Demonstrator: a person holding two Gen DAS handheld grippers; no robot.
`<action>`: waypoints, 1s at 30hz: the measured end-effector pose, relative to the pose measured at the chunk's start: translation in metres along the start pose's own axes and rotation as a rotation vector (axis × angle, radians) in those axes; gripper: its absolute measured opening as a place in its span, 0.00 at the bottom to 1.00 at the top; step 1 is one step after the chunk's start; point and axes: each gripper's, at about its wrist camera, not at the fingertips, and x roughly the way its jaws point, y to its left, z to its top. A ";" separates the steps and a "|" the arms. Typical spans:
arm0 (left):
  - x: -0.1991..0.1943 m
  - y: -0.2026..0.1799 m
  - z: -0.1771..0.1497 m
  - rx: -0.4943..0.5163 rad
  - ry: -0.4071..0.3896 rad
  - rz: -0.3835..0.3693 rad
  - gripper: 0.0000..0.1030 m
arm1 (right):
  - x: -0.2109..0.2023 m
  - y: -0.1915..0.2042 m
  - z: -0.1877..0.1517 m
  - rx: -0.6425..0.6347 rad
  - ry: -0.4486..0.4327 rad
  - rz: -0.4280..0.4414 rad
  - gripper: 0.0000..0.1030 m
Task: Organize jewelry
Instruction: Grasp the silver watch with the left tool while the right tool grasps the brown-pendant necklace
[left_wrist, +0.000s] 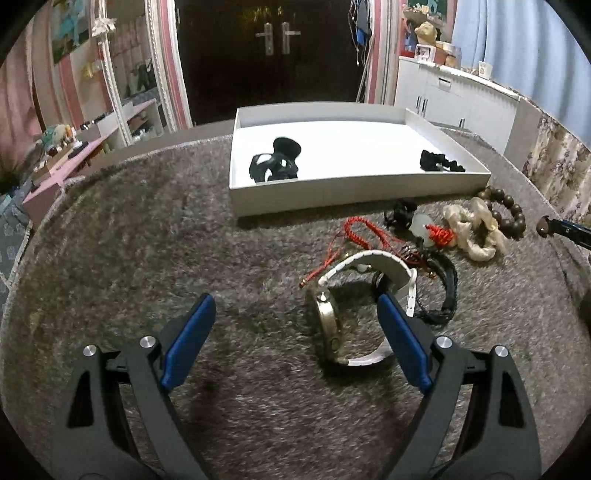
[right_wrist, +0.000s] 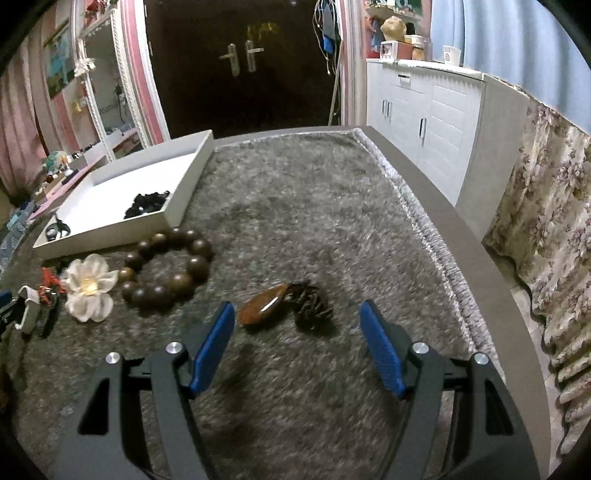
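Bracelets (right_wrist: 168, 271), cords and a fabric flower (right_wrist: 88, 288) crowd the watch (left_wrist: 354, 314); both grippers' fingers gape, holding nothing.

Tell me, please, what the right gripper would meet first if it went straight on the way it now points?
Most likely the brown pendant with its dark cord, lying on the grey rug just ahead of the open right gripper, slightly towards its left finger; depth is hard to judge.

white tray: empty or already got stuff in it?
Not empty. The white tray holds a black hair claw near its left side and a black scrunchie at its right corner. The rest of the floor is bare.
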 end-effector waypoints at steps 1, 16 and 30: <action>0.001 0.000 -0.001 0.000 0.005 0.001 0.84 | 0.002 -0.001 0.001 -0.001 -0.001 0.000 0.69; 0.020 -0.010 -0.002 0.043 0.077 -0.019 0.55 | 0.013 -0.024 0.000 0.086 0.028 0.077 0.41; 0.021 -0.013 -0.002 0.062 0.073 -0.026 0.31 | 0.017 -0.014 0.003 0.028 0.022 0.003 0.17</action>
